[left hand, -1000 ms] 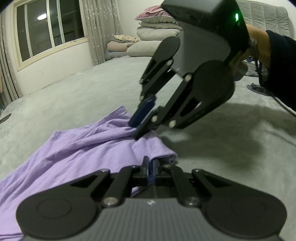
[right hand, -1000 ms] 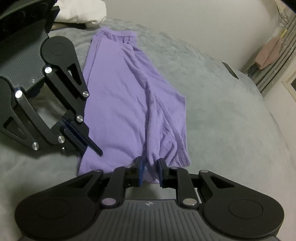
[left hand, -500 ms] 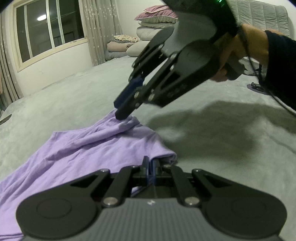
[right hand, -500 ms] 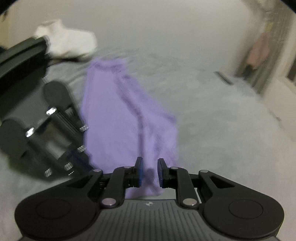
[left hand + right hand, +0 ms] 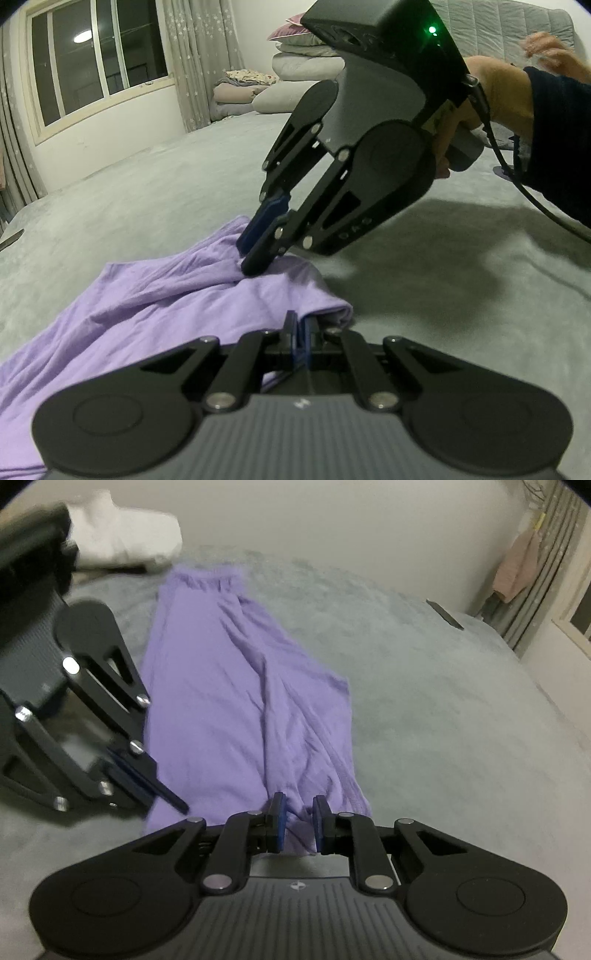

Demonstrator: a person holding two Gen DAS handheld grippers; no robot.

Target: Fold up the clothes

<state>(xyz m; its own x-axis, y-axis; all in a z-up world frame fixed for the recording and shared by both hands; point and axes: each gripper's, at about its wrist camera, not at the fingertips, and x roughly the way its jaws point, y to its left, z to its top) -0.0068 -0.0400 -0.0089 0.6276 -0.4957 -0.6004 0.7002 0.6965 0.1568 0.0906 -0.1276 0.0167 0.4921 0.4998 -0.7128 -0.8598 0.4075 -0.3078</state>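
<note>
A purple garment point(image 5: 166, 306) lies stretched out on the grey soft surface point(image 5: 443, 295). My left gripper point(image 5: 297, 328) is shut on the folded near edge of the garment, close to its corner. In the left wrist view my right gripper point(image 5: 255, 254) points down, its tips resting on a bunched ridge of the cloth just beyond. In the right wrist view the right gripper point(image 5: 297, 821) has its jaws closing, a narrow gap left and a fold of the purple garment point(image 5: 221, 701) between the pads. The left gripper point(image 5: 173, 797) shows at the left edge of that cloth.
A person's hand point(image 5: 498, 96) in a dark sleeve holds the right gripper, with a cable point(image 5: 535, 199) trailing from it. Stacked bedding point(image 5: 306, 66) and a window point(image 5: 96, 55) are far back. A white cloth pile point(image 5: 125, 539) lies beyond the garment, a dark flat object point(image 5: 445, 613) to its right.
The right gripper rose and swung left off the cloth half a second ago, then came back down onto the garment's ridge with its jaws a little narrower. The left gripper has not moved.
</note>
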